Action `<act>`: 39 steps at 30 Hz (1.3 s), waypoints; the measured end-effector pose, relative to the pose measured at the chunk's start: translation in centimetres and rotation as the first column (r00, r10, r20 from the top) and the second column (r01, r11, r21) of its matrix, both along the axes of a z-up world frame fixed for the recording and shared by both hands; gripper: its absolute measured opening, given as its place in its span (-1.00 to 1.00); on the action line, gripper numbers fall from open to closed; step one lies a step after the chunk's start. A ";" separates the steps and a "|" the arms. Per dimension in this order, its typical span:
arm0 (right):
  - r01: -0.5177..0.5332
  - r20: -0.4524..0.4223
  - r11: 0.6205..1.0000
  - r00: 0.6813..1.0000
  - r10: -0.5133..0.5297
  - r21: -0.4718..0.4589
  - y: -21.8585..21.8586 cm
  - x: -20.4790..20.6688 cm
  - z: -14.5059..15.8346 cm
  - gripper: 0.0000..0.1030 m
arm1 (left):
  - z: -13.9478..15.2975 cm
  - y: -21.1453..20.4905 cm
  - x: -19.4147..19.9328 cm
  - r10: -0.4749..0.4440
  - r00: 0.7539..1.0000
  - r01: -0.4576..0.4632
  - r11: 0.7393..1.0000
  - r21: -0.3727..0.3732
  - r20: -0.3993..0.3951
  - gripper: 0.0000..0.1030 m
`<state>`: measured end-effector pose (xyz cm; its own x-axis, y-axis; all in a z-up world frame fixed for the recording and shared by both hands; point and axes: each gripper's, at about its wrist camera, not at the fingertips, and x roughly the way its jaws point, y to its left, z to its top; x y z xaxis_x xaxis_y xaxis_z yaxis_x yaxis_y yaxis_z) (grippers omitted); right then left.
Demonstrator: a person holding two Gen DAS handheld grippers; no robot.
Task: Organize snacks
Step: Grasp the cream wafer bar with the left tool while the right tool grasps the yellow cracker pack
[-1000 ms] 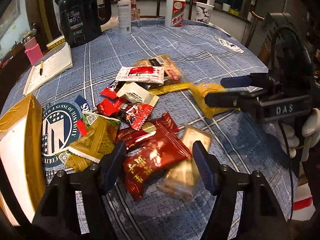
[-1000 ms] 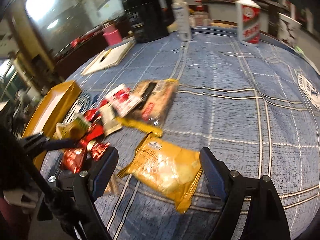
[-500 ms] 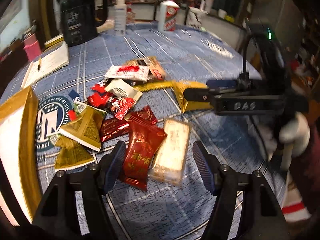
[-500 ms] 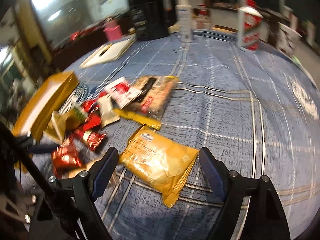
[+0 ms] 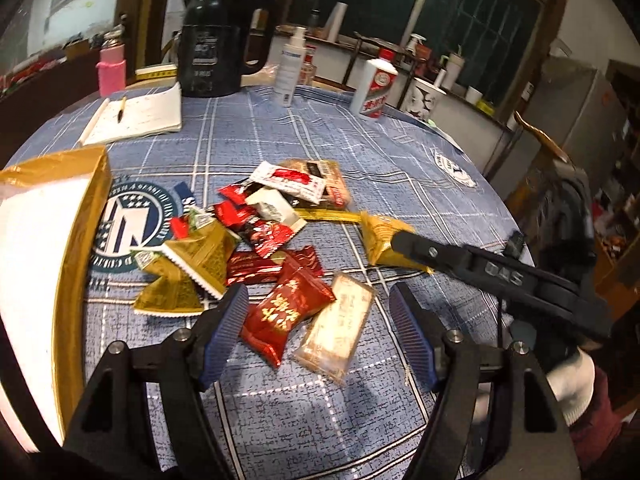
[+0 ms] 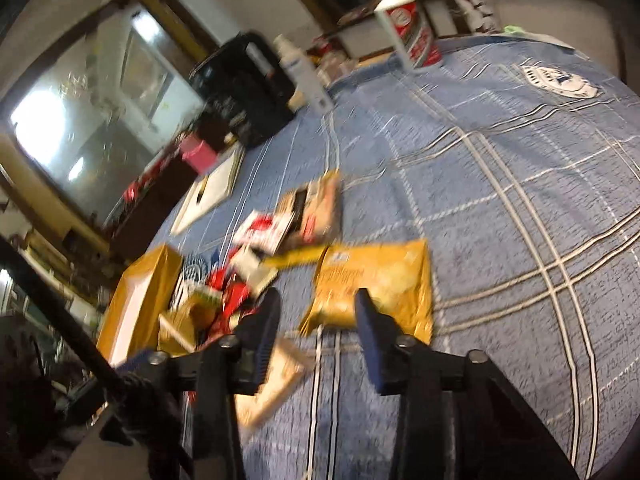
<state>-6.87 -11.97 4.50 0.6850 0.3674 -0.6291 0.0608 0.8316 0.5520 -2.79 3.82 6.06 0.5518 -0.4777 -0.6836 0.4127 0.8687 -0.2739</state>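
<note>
A pile of snack packets lies on the blue checked tablecloth. My left gripper [image 5: 318, 330] is open and empty, just above a red packet [image 5: 286, 314] and a pale clear-wrapped bar [image 5: 338, 332]. Gold triangular packets [image 5: 192, 268] lie to its left, and a gold open box [image 5: 76, 240] sits at the far left. My right gripper [image 6: 316, 320] is open, its jaws narrower than before, at the near edge of a yellow chip bag [image 6: 376, 284], not gripping it. The right gripper also shows in the left wrist view [image 5: 404, 242], over that bag [image 5: 380, 236].
At the table's far side stand a black kettle [image 5: 216, 44], a spray bottle [image 5: 290, 68], a white and red bottle [image 5: 374, 88], a notebook with a pen [image 5: 136, 120] and a pink cup [image 5: 111, 74]. The table edge drops off at the right.
My left gripper has pulled back and risen from the red packet. My right gripper has tilted, moved down to the chip bag's near edge, and its jaws have narrowed.
</note>
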 end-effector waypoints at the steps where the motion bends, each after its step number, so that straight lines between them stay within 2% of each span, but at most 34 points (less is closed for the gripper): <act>1: -0.013 -0.010 0.999 1.000 0.014 0.045 0.0 -0.1 -0.2 -0.33 | -0.1 0.2 0.1 0.008 1.000 -0.008 1.000 0.000 -0.003 0.43; 3: -0.048 -0.037 0.987 0.998 0.054 0.156 0.0 0.0 -0.7 -0.33 | -0.2 0.3 0.2 0.014 1.000 -0.014 1.000 0.009 -0.008 0.44; 4: -0.071 -0.058 0.980 0.995 0.084 0.187 0.2 0.3 -0.9 -0.34 | -0.3 0.2 0.2 0.007 1.000 -0.007 1.000 0.015 -0.010 0.45; 5: -0.092 -0.067 0.980 0.992 0.105 0.177 0.4 0.3 -0.8 -0.34 | -0.3 0.1 0.0 -0.003 1.000 0.003 1.000 0.022 -0.010 0.50; 10: -0.162 -0.075 0.985 0.985 0.157 -0.063 1.1 0.2 0.7 -0.33 | -1.0 -3.0 -1.2 -0.140 0.990 0.136 0.981 0.140 0.016 0.52; 12: -0.147 -0.052 0.970 0.989 0.140 -0.192 0.6 0.1 1.5 -0.33 | -1.5 -4.2 -1.5 -0.180 0.983 0.174 0.968 0.182 0.017 0.51; 14: -0.123 -0.037 0.961 0.992 0.118 -0.248 -0.5 0.1 1.6 -0.32 | -2.0 -5.3 -1.3 -0.204 0.979 0.195 0.955 0.223 0.018 0.51; 19: -0.133 -0.042 0.955 0.991 0.127 -0.266 -2.6 0.9 1.5 -0.30 | -2.2 -6.8 -0.2 -0.212 0.976 0.188 0.932 0.310 0.046 0.53; 23: -0.171 -0.046 0.951 0.985 0.165 -0.256 -3.3 2.3 1.6 -0.30 | -2.8 -7.8 -1.1 -0.255 0.965 0.210 0.889 0.407 0.058 0.59; 25: -0.183 -0.054 0.947 0.983 0.175 -0.263 -3.5 2.9 1.4 -0.25 | -3.0 -7.9 -1.9 -0.278 0.960 0.233 0.867 0.440 0.040 0.59; 28: -0.199 -0.058 0.946 0.980 0.191 -0.255 -3.7 3.2 1.2 -0.25 | -3.1 -7.5 -3.0 -0.312 0.950 0.286 0.872 0.396 0.001 0.59; 32: -0.183 -0.042 0.956 0.983 0.178 -0.229 -4.2 3.2 1.1 -0.24 | -3.5 -7.8 -1.6 -0.263 0.965 0.231 0.875 0.426 0.018 0.59; 38: -0.193 -0.032 0.952 0.981 0.191 -0.237 -4.2 3.1 1.4 -0.24 | -4.6 -8.5 0.7 -0.248 0.968 0.240 0.892 0.383 -0.029 0.58; 39: -0.200 -0.031 0.950 0.980 0.198 -0.238 -4.1 3.2 1.4 -0.24 | -4.6 -8.4 0.7 -0.248 0.968 0.245 0.900 0.361 -0.039 0.34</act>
<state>-3.66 -16.09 5.94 0.6092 0.3341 -0.7192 -0.1163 0.9348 0.3357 -2.07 -4.57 1.49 0.4543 -0.3209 -0.8311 0.6274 0.7776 0.0427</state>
